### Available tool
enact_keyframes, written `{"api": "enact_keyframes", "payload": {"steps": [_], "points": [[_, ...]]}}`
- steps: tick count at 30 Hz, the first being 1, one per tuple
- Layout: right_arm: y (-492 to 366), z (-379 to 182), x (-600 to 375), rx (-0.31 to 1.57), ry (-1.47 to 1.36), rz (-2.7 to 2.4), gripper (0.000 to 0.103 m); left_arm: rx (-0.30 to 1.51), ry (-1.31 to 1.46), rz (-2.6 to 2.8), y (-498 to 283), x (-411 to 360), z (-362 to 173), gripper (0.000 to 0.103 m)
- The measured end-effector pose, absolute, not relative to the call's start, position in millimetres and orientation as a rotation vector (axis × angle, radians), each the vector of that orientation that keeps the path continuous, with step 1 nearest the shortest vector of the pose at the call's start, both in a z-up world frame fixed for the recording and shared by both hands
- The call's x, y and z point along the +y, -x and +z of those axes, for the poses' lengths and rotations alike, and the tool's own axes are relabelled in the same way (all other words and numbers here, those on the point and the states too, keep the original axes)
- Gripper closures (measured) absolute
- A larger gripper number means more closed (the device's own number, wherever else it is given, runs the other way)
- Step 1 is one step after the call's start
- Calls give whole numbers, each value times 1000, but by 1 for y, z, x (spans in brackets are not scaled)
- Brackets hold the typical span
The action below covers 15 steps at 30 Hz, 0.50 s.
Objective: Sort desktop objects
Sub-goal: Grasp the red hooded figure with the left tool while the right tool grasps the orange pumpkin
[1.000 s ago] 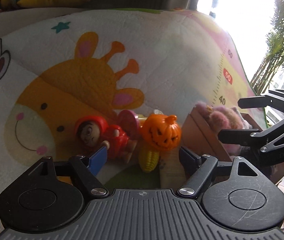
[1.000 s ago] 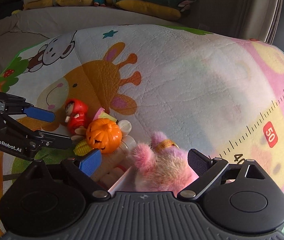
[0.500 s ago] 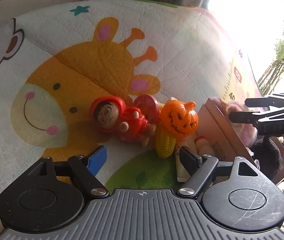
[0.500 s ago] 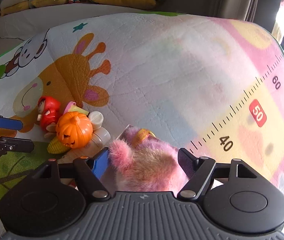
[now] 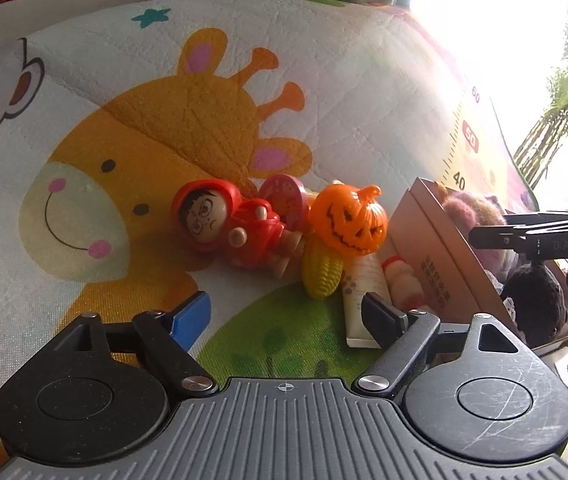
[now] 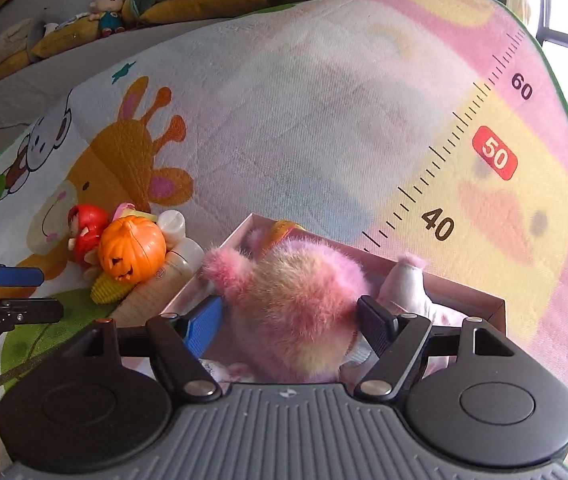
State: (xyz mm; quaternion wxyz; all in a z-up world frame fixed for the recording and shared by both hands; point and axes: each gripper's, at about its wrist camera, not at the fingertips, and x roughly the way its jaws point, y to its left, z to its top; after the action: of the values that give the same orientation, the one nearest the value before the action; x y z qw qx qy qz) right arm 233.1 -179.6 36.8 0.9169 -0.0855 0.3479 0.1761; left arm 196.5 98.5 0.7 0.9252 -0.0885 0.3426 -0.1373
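Note:
On the play mat, my left gripper [image 5: 284, 308] hovers short of a toy heap: a red doll [image 5: 220, 224], an orange pumpkin [image 5: 347, 220], a yellow corn cob [image 5: 321, 276] and a cream tube [image 5: 359, 292]. Its jaws are opening and hold nothing. To their right stands a cardboard box [image 5: 439, 256]. My right gripper [image 6: 289, 320] is shut on a pink plush toy [image 6: 295, 280], which it holds over the box [image 6: 463, 288]. Both pads press into the fur. From the right wrist view the left gripper [image 6: 24, 292] shows at the left edge.
A white plush [image 6: 407, 284] lies in the box beside the pink one, and a dark plush [image 5: 535, 300] fills its near end. A pink toy clock [image 5: 284, 196] leans behind the doll. The mat's ruler strip [image 6: 495, 156] runs on the right, and cushions [image 6: 204, 4] line the back.
My right gripper has closed its jaws onto the pink plush and has drifted over the box while rolling. The left gripper has hardly moved, and its jaws stand slightly wider.

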Motion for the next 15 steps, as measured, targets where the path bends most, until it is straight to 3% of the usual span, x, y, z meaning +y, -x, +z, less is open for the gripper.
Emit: {"api": "enact_keyframes", "payload": {"steps": [6,11,15], "points": [[-212,64,-154,640,256,439,26,702,207,-275,-202,102,-4,18],[-219,71,-108,679,295,551,25,695,237,-250,-205,111,-9,24],[-246,62,-73,765,274,576,25,672,186,-238,-219,118,2,22]]}}
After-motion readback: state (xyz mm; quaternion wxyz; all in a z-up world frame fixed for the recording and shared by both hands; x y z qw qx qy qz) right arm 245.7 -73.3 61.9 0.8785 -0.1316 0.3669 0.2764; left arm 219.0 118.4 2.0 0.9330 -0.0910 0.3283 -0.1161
